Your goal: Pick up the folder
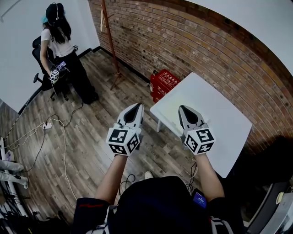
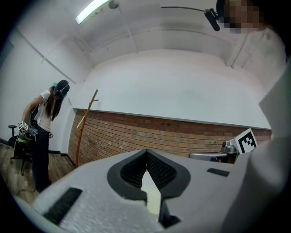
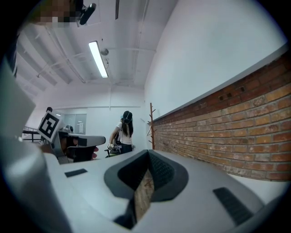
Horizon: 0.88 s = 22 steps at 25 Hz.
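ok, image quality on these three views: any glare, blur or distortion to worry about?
Head view: strong fisheye, the brick wall bows and the corners go dark; the white table is evenly lit, no glare. Left gripper view: ceiling light blown out, black vignette all round, left gripper soft up close. Right gripper view: tube light bright but contained, right gripper blurred near the lens, bricks behind sharp.

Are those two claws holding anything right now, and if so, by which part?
Nothing is held. The left claw and the right claw are both closed with nothing between their jaws, raised in the air by the white table.
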Tool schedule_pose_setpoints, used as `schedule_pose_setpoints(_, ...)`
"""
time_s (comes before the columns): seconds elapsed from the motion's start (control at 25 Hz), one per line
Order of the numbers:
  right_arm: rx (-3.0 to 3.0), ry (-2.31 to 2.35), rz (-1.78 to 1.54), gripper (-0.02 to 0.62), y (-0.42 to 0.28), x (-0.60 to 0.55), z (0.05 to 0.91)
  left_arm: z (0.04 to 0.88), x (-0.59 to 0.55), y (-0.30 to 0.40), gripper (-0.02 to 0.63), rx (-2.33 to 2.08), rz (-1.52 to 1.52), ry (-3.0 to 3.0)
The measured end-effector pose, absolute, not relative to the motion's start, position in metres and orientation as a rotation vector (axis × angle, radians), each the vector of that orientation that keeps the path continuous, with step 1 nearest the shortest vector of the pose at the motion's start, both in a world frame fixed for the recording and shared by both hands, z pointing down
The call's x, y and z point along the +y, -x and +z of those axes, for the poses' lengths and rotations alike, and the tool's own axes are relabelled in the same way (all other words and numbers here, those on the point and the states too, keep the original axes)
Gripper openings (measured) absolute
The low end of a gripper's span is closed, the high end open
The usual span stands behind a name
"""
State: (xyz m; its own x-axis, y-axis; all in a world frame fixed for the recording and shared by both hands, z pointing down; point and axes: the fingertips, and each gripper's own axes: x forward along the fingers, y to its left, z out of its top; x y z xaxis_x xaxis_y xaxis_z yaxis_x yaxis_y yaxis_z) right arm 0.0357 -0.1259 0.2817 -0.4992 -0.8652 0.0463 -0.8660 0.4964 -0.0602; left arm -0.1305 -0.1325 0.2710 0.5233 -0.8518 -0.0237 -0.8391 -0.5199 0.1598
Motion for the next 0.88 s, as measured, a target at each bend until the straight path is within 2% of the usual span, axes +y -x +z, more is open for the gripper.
schedule_pose_setpoints(0.88, -2.636, -1.475, 0.226, 0.029, -0.071, -0.166, 0.329, 0.322, -0.179, 0.087, 0.018, -1.463, -0.056, -2.588)
